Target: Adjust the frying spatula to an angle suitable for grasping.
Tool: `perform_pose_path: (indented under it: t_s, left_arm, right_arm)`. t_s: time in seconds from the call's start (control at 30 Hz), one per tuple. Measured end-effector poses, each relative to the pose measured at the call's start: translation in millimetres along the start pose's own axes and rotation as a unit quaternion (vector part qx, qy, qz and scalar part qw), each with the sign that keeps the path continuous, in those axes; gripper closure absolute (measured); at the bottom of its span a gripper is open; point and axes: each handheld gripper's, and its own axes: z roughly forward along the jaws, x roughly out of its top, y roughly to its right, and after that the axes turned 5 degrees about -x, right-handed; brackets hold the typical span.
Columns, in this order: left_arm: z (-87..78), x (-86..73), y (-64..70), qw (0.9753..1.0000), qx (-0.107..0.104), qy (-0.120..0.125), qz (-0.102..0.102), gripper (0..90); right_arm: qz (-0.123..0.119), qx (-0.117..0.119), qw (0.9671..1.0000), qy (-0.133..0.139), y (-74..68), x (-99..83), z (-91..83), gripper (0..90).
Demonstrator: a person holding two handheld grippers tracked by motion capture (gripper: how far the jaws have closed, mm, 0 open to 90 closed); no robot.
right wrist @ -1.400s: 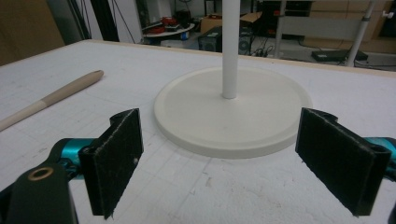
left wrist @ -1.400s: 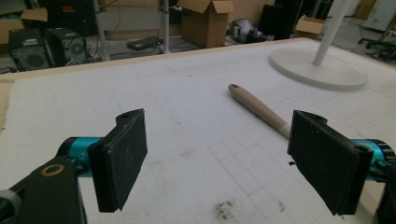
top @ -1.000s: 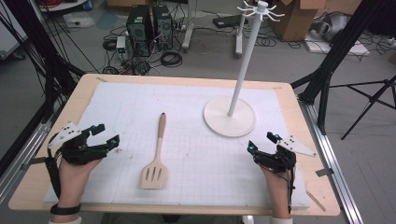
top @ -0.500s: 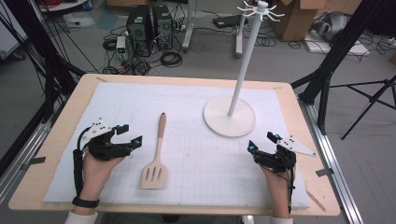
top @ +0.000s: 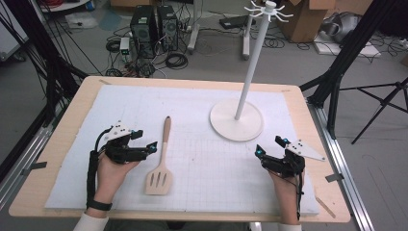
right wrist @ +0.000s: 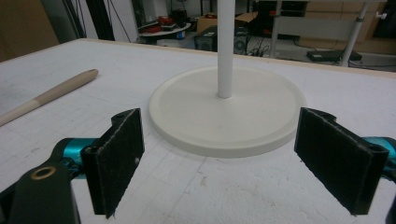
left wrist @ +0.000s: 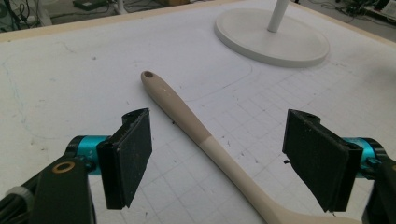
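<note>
We are reaching for the wooden spatula (top: 160, 159) with our left gripper (top: 147, 143), whose fingers (left wrist: 128, 156) are standing released, wide apart, on either side of the handle without touching it. The spatula is lying flat on the white gridded mat (top: 202, 168), handle pointing away from us, slotted blade nearest us, just beside the left gripper. Our right gripper (top: 269, 147) is hovering low at the near right of the mat, fingers (right wrist: 343, 163) likewise released and grasping nothing, facing the round base of the white hook stand (top: 236, 120).

We are judging this to be the approach step, before any grasp. The next move is calling for us to lower the left gripper over the handle and close on it squarely, probably near the middle so it is not tipping when lifted.

The mat is covering most of the pale wooden surface (top: 62, 139). Beyond it, the grey floor is carrying computer towers (top: 154, 24), loose cables and cardboard boxes (top: 308, 19), with black tripod legs (top: 380, 101) at the right.
</note>
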Motion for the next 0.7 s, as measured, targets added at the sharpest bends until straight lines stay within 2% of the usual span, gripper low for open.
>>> perform_pose_path:
  t_s: [0.33, 0.47, 0.7]
  left_arm:
    - [21.2, 1.8, 5.4, 0.9988, 0.003, -0.042, -0.023, 27.6]
    - [30.1, 2.2, 6.8, 0.9970, 0.011, -0.070, -0.031, 30.8]
    - [42.1, 3.2, 9.8, 0.9933, 0.029, -0.104, -0.042, 35.7]
  right_arm:
    - [-0.001, -0.002, 1.0000, -0.001, 0.2, 0.0, 0.3, 14.6]
    - [0.000, -0.002, 1.0000, 0.001, 0.6, 0.0, 0.5, 14.6]
    - [-0.001, -0.002, 1.0000, 0.000, 0.8, -0.2, 0.7, 14.6]
